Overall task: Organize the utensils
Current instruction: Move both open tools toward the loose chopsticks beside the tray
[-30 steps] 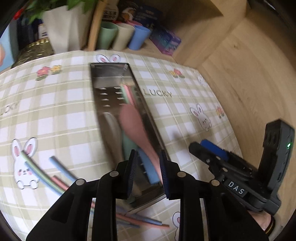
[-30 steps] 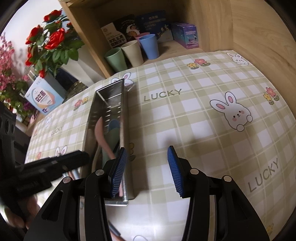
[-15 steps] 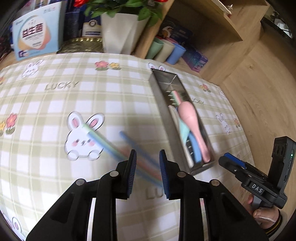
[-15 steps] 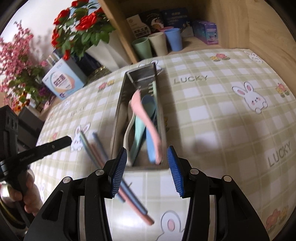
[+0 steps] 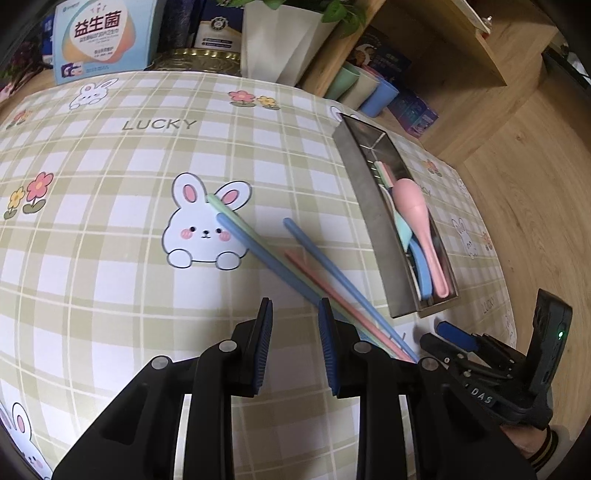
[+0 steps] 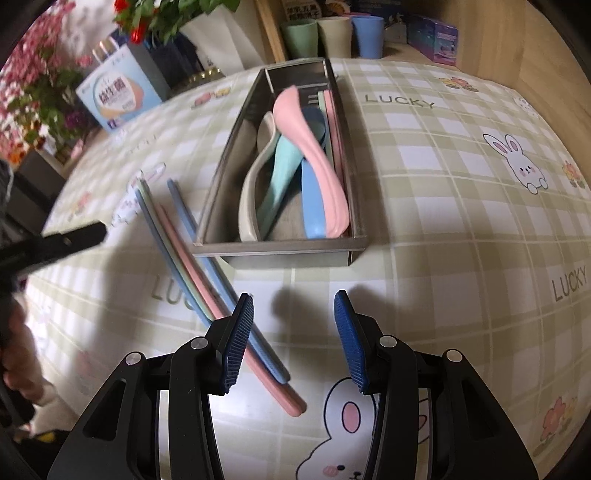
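1. My left gripper [image 5: 295, 332] hangs over the checked tablecloth [image 5: 110, 258], its jaws a narrow gap apart and nothing between them. It grasps nothing.
2. My right gripper [image 6: 293, 339] stands wider, also empty, above bare cloth just in front of the near end of the metal tray [image 6: 280, 251].
3. The loose chopsticks [image 6: 184, 254] lie flat on the cloth beside the tray's left wall as the right camera sees it: blue, pink and green sticks, bunched and slanting. Their near ends pass under or behind my right gripper's left finger [image 6: 236, 347]; I cannot tell whether it touches them.
4. In the left view the same sticks run from the rabbit print [image 5: 203, 225] towards my left gripper's right finger [image 5: 328, 347], outside the jaws.
5. In the tray lie a pink spoon [image 6: 314, 147] on top, a blue one [image 6: 312, 199], a mint one [image 6: 280, 173] and a beige one [image 6: 251, 188], with thin sticks along the right wall.
6. Three cups [image 6: 332, 33] stand on the shelf behind the tray.
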Demonstrator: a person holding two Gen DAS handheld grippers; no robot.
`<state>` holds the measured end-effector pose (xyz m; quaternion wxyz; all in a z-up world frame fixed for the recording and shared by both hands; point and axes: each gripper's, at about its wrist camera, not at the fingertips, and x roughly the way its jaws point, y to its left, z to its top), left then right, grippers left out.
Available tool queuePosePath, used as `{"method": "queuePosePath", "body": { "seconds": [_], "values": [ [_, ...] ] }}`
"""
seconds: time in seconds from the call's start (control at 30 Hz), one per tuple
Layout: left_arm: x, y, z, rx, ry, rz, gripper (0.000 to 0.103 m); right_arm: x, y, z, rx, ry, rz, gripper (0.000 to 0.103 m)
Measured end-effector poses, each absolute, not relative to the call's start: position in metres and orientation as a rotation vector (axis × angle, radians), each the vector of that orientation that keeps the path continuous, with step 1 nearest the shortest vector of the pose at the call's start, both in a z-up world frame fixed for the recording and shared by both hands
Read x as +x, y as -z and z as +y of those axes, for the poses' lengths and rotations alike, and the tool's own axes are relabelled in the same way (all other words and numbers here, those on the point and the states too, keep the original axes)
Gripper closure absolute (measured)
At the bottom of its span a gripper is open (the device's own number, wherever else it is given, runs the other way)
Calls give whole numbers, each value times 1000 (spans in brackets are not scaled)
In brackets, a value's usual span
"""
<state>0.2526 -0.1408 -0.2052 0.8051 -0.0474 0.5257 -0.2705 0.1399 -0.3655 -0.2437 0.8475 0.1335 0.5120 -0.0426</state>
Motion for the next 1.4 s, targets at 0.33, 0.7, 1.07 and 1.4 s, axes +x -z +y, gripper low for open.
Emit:
{"method": "queuePosePath", "body": {
  "seconds": [0.33, 0.7, 1.07, 1.4],
  "values": [
    [255, 213, -141, -99, 552, 1145, 78, 145, 246, -349, 167, 74, 1091, 58],
    [281, 226, -160, -69, 503, 1178, 78, 146, 245, -346, 163, 69, 1087, 58],
    [292, 233, -195, 118, 430, 1128, 73, 144, 244, -350, 193, 58, 1079, 58],
    [290, 233, -190, 148, 430, 1124, 70, 146, 245, -351, 203, 55, 1079, 58]
  ]
}}
